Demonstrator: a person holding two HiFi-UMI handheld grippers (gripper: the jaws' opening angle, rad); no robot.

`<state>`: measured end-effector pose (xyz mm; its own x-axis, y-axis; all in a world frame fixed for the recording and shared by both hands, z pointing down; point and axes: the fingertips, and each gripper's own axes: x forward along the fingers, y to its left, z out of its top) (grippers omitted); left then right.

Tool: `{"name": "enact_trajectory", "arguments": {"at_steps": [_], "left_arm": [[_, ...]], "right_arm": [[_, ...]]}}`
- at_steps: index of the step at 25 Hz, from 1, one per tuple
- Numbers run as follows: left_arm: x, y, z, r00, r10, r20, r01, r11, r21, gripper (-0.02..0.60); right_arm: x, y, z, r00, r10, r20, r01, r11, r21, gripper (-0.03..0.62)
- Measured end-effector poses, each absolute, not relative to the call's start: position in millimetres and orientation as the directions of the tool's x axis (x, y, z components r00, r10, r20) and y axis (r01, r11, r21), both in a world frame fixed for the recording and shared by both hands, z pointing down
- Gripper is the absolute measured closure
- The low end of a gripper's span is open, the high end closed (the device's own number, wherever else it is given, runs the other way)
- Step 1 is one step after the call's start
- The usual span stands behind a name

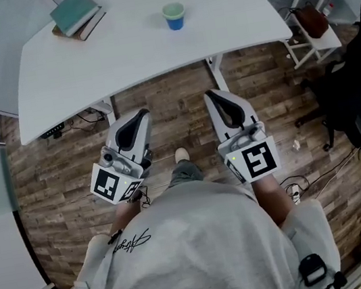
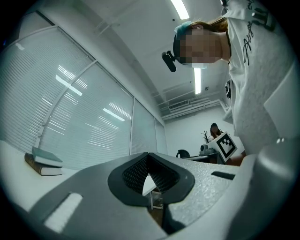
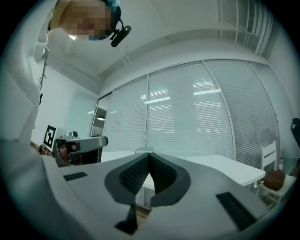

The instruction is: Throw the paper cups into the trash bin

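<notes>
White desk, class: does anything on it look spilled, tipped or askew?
Nothing stands out: the blue paper cup stands upright on the white desk, apart from the stacked teal-topped books; no spill shows.

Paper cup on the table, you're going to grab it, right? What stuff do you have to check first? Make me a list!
1. Paper cup stands upright on the table: ok.
2. Both grippers empty: ok.
3. Right gripper open for a grab: not ok, jaws together.
4. Left gripper open: not ok, jaws together too.
5. Books out of the way: ok, apart from the cup.
6. Trash bin spotted: cannot tell, no view shows it.
</notes>
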<state>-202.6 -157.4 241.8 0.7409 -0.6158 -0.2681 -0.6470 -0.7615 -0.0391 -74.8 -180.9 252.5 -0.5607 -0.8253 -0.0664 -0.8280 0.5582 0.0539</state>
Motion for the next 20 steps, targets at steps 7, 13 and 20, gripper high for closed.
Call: {"name": "enact_trajectory", "arguments": {"at_steps": [7,13,20], "left_arm": [[-211.1,-187.8,239.6,0.752,-0.603,-0.264,-0.633,-0.773,-0.039,0.577],[-222.0,-214.3,237.5,0.765,-0.588,-0.262,-0.619,-0.784,-0.046,0.577],[-234.4,-242.2,237.2,0.78,-0.568,-0.263,-0.599,-0.799,-0.048,0.577]], "right_arm": [[-80.5,-208.1,251.5,-0.537,-0.841,-0.066,-0.843,0.536,0.04,0.583],[-91.1,-234.5,248.7,-0.523,-0.849,-0.072,-0.852,0.521,0.044,0.583],[-103.5,-261.2,245.9,-0.506,-0.858,-0.089,-0.862,0.504,0.042,0.583]]}}
